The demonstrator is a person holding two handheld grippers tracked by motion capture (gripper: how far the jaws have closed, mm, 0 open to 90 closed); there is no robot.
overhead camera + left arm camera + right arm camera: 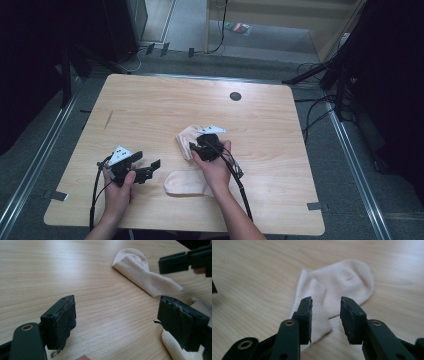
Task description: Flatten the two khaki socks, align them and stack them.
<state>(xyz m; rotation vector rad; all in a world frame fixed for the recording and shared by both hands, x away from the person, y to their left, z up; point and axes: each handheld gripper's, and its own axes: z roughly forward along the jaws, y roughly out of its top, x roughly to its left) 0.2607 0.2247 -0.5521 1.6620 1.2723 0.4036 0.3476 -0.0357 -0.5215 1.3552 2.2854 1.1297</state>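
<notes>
The right gripper (325, 315), jaws parted and empty, hovered over the folded sock (337, 287) on the table (150, 105), while the open left gripper (142, 167) waited beside the second sock (182, 182).

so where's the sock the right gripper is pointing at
In the high view the folded sock lies near the table's middle, just beyond the right gripper, with a second sock nearer the person, beside the right wrist.
</notes>
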